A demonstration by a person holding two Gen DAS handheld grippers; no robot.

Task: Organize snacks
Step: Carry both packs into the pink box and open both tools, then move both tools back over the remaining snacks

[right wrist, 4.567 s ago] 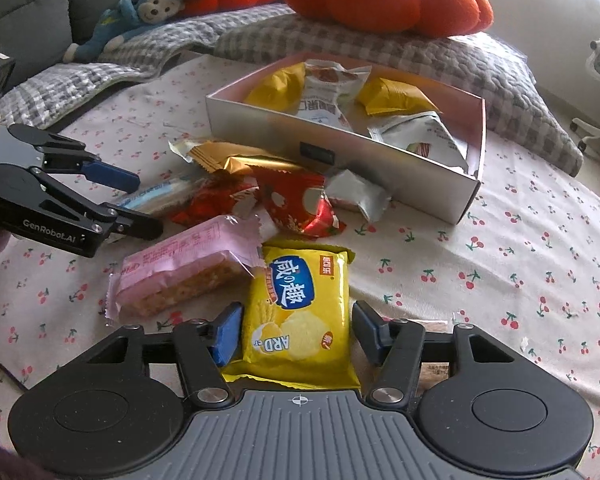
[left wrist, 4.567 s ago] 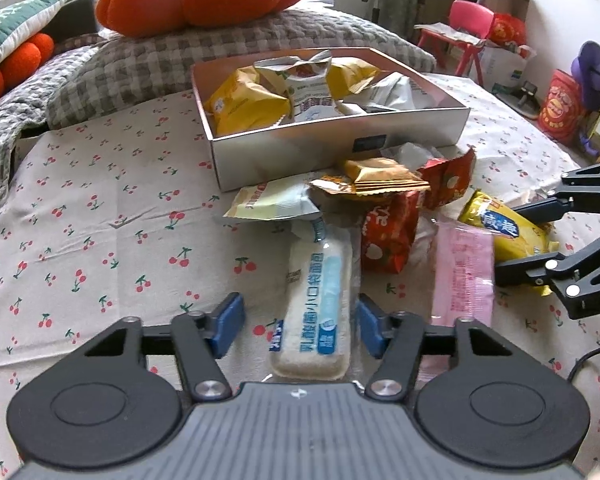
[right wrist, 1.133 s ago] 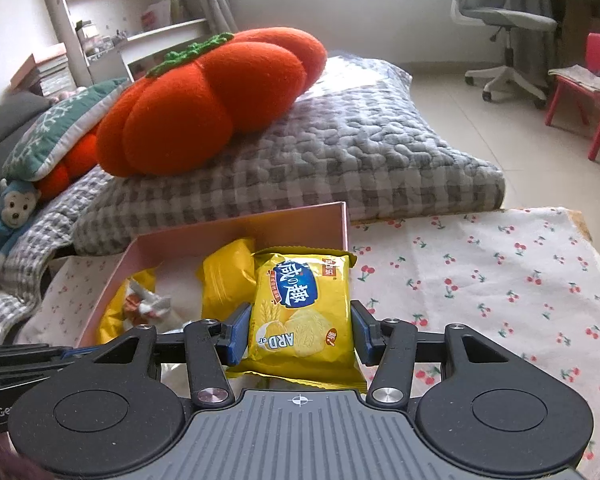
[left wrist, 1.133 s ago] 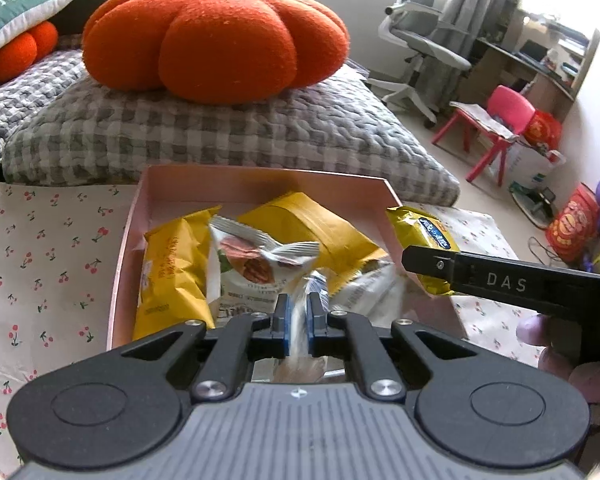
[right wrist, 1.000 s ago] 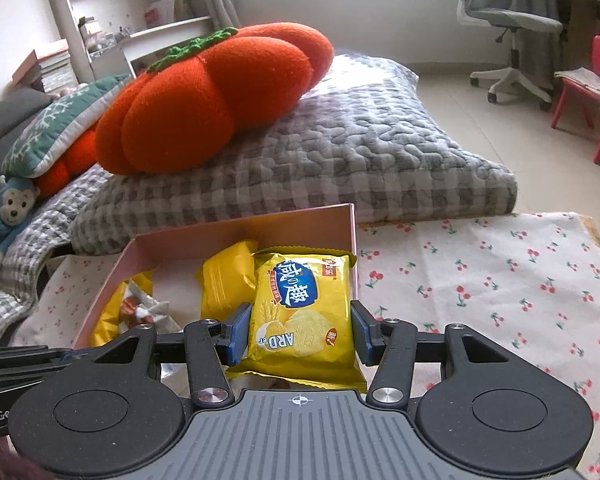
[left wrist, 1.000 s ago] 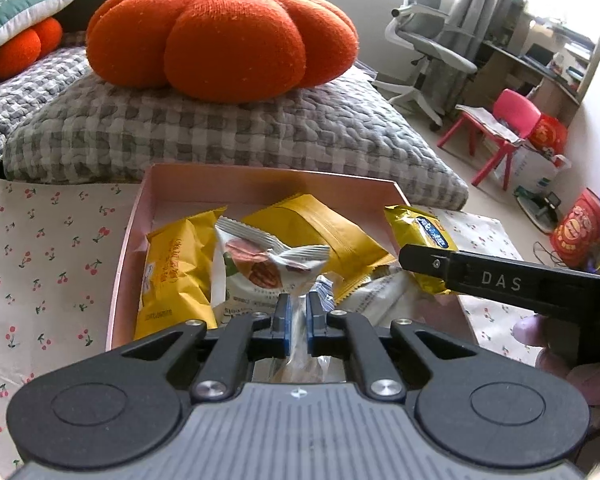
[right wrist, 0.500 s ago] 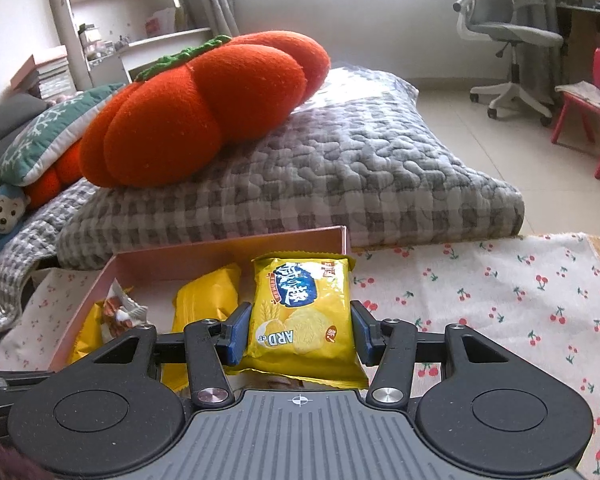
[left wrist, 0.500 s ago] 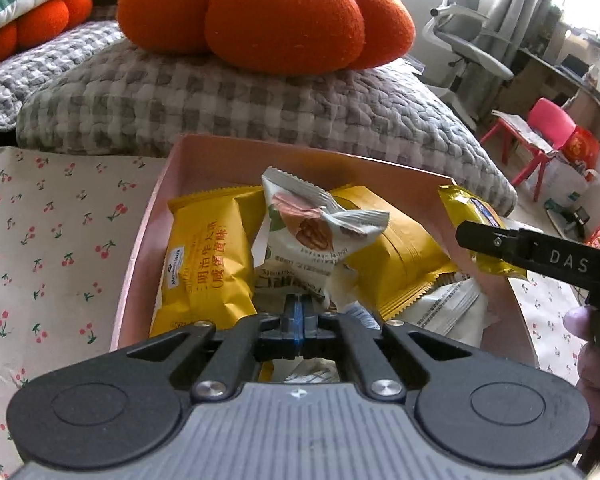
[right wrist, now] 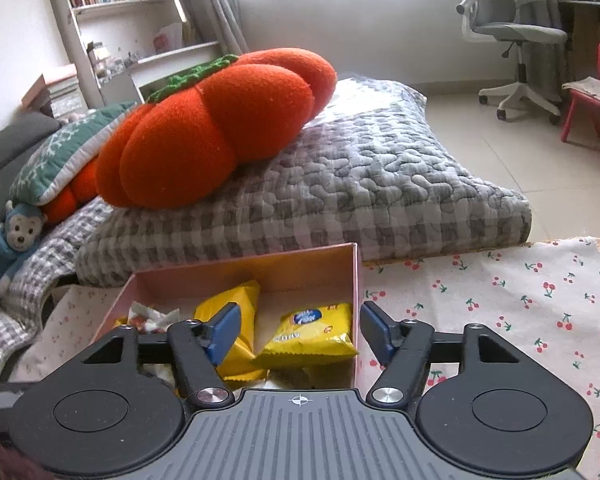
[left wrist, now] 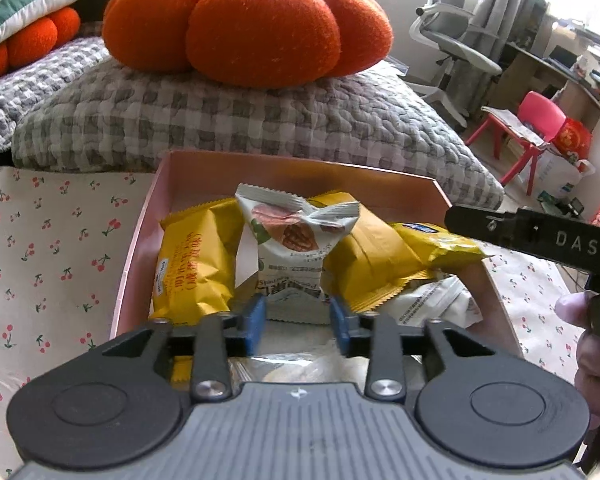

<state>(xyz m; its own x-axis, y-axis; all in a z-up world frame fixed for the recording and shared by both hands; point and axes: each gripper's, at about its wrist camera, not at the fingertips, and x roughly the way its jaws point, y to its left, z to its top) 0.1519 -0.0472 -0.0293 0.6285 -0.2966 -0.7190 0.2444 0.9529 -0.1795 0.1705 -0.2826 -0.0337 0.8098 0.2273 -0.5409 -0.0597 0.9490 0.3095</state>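
Observation:
A pink box (left wrist: 140,236) holds several snack packs: yellow packs (left wrist: 196,264), a white walnut pack (left wrist: 288,240) and a white pack (left wrist: 432,304). My left gripper (left wrist: 298,326) is open over the box's near end, with a pale clear-wrapped pack (left wrist: 292,358) lying below it. My right gripper (right wrist: 300,330) is open above the box (right wrist: 354,280); the yellow cracker pack (right wrist: 312,332) lies in the box's right corner. The right gripper's finger (left wrist: 532,236) shows in the left wrist view, with the cracker pack (left wrist: 436,244) under it.
An orange pumpkin cushion (left wrist: 244,20) rests on a grey checked pillow (left wrist: 220,120) just behind the box. The box stands on a cherry-print cloth (right wrist: 500,300). An office chair (right wrist: 512,32) and a red child's chair (left wrist: 536,116) stand further off.
My left gripper opened and let go of the pale pack into the box. My right gripper opened and the yellow cracker pack dropped into the box's right corner.

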